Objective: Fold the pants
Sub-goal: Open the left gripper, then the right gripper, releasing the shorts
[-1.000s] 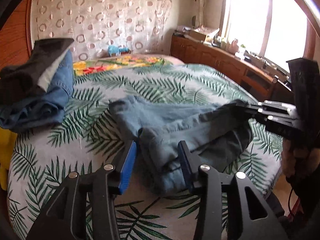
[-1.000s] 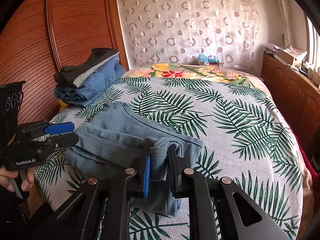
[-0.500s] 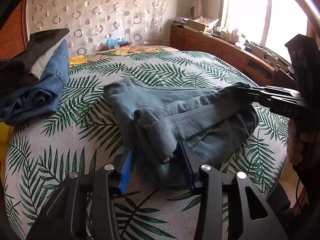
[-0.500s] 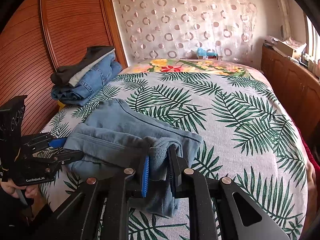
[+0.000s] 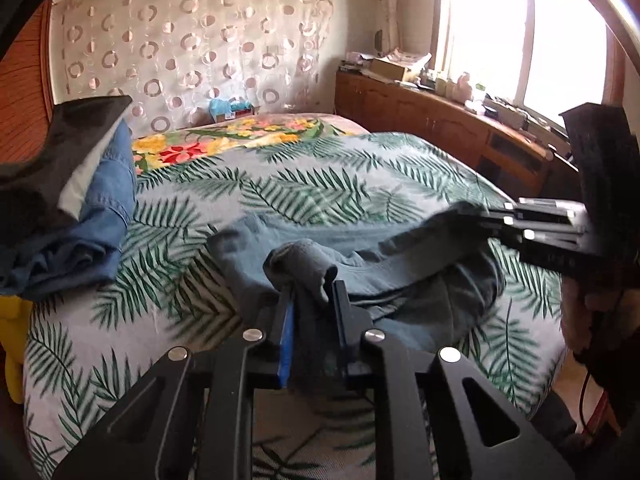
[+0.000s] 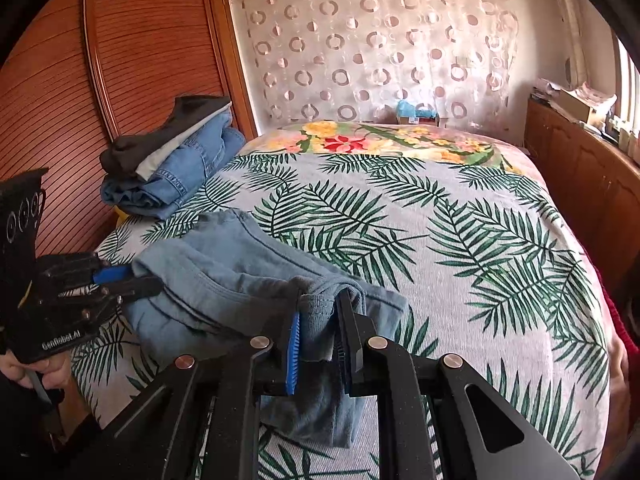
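Note:
Grey-blue pants (image 5: 400, 264) lie bunched near the front edge of the leaf-print bed (image 5: 320, 184). My left gripper (image 5: 310, 292) has its jaws closing, and a rolled fold of the pants' edge is pinched between the blue pads and lifted a little. In the right wrist view my right gripper (image 6: 320, 304) is shut on another bunched edge of the pants (image 6: 224, 264), with cloth hanging below its jaws. The left gripper (image 6: 136, 280) shows at the pants' left end. The right gripper (image 5: 480, 216) reaches in from the right in the left wrist view.
A stack of folded clothes (image 6: 172, 168), jeans under dark and pale pieces, sits at the bed's far left against the wooden headboard (image 6: 120, 60). A wooden cabinet (image 5: 440, 120) under the window runs along the right side. A hand (image 6: 36, 368) holds the left gripper.
The left gripper's jaws went from wide apart around the pants' edge to pinched on a fold of it, which has risen slightly. The right gripper kept its grip and place.

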Available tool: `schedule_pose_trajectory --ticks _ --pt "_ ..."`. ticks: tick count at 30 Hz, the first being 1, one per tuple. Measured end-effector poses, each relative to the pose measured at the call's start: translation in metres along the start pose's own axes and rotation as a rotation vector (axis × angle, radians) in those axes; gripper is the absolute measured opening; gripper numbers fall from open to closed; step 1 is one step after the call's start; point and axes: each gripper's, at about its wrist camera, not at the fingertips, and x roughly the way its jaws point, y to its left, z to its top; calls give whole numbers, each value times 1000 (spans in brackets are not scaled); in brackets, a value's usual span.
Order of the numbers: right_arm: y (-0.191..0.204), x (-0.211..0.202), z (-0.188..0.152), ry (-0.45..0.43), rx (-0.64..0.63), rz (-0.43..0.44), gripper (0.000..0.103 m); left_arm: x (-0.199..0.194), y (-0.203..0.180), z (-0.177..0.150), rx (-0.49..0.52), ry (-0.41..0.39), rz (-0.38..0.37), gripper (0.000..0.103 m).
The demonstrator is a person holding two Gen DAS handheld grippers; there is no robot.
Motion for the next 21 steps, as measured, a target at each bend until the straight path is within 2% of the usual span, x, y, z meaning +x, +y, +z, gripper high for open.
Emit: schedule_pose_trajectory --ticks 3,5,7,10,17,21 --pt "-1 1 -1 8 6 0 15 -1 4 3 -18 2 -5 19" --pt "-2 0 -3 9 12 5 15 -2 6 2 -22 3 -2 25" --pt "-3 0 -4 18 16 -5 19 -3 8 0 -31 5 7 38" --pt "-5 -2 -2 20 22 -2 21 -4 12 -6 -43 18 -7 44" --pt "-8 -21 -6 3 6 -34 35 -20 13 -22 -55 14 -1 44" --pt "-9 -31 -15 15 -21 -34 36 -20 11 -30 -27 40 3 44"
